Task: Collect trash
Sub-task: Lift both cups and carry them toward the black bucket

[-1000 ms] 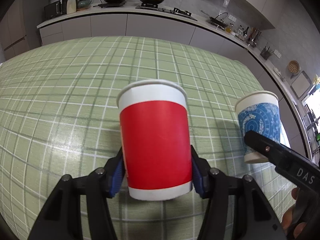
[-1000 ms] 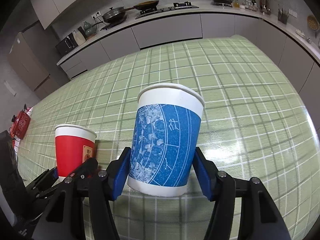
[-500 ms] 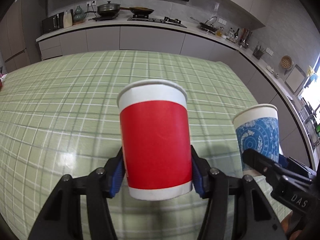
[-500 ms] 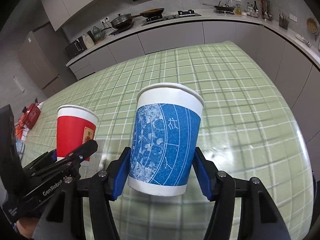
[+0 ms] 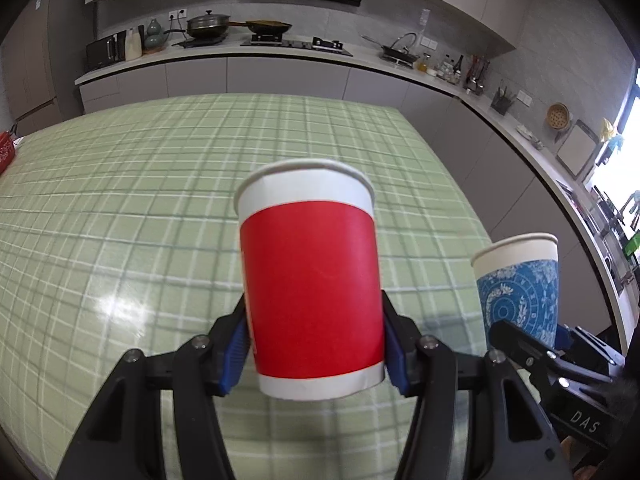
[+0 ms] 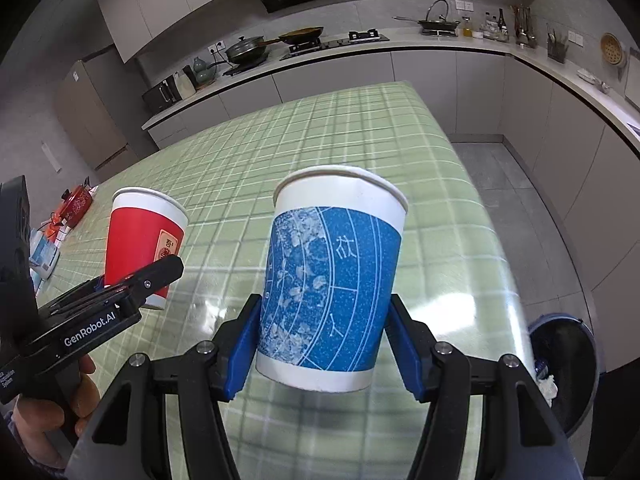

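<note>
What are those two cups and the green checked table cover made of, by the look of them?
Red cup: probably paper, matte, with a rolled white rim and a plain white base band.
Blue cup: likely the same, a printed matte sleeve under a rolled rim.
Table cover: seemingly vinyl or oilcloth rather than cloth, since it lies smooth and throws bright glare spots.

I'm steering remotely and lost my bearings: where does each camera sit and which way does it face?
Left wrist: on the left hand-held gripper, facing down over the green checked table past its red paper cup; black fingers show.
Right wrist: on the right hand-held gripper, same facing, holding the blue patterned paper cup; a hand shows.
Shared: both cups, table, kitchen counter.
</note>
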`<state>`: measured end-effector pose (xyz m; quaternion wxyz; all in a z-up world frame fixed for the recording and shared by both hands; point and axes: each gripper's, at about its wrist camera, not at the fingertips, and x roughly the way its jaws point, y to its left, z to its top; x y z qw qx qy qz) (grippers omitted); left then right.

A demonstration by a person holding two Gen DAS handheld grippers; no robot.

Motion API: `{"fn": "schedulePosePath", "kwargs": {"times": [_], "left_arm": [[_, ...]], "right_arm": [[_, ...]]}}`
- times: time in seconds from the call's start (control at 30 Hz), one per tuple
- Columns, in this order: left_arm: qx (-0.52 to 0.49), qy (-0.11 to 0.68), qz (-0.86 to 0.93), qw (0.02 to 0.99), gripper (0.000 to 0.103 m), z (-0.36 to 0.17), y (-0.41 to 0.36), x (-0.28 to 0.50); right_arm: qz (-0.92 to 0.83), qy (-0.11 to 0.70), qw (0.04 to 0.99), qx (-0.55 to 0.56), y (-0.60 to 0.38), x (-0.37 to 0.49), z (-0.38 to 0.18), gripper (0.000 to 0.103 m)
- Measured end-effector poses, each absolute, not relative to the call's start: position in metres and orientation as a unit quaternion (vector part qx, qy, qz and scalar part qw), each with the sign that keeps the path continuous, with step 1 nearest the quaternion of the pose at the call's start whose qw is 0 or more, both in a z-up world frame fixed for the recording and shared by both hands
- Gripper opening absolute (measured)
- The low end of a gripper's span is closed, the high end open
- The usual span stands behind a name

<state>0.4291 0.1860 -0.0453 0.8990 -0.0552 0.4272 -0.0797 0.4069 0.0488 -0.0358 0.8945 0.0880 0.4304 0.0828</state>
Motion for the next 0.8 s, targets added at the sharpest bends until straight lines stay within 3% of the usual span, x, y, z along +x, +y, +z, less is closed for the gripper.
{"fn": "schedulePosePath", "kwargs": {"times": [0.5, 0.8], "left_arm": [[-0.034, 0.425, -0.153, 0.892, 0.058, -0.047, 0.108, 0.374], [-0.031, 0.408, -0.146, 0.901, 0.058, -0.041, 0.016, 0.347]], "right_arm": [[0.021, 0.439, 0.89, 0.125, -0.026, 0.311, -0.041, 0.063], [0.037, 0.421, 0.897, 0.127, -0.12, 0.279, -0.036, 0.063]]}}
